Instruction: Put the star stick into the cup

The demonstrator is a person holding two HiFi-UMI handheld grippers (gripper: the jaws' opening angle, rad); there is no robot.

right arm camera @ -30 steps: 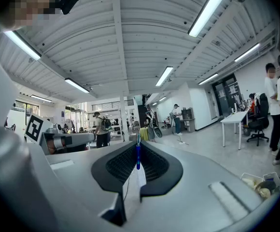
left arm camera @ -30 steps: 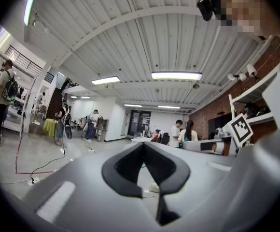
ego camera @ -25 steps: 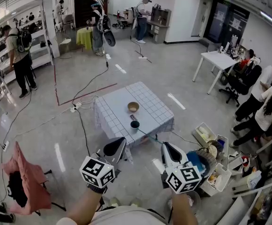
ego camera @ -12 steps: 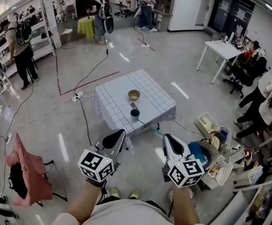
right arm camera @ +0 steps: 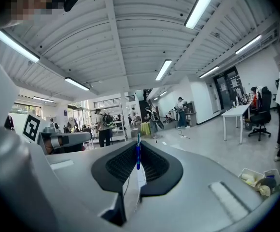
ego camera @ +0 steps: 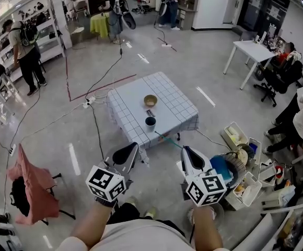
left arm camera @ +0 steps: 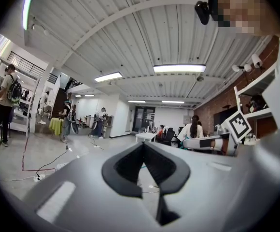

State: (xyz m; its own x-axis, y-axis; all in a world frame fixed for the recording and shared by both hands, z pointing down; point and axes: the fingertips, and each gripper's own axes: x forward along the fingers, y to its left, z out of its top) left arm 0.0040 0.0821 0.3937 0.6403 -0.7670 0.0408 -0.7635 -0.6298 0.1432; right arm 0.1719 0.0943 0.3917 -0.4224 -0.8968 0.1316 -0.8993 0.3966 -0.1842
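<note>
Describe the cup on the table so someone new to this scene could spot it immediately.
In the middle of the open floor stands a table under a white grid-patterned cloth. Three things sit in a row on it; the cup is the one nearest the person, by the near edge. It is dark and round, unlike the tan bowl farther back.

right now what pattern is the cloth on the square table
Pale tablecloth with a fine grid; head view shows it best.

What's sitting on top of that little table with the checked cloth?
On the table stand a wooden bowl and a dark cup, with a small dark item between them. It is too far off to identify, and the cloth hides everything beneath.
</note>
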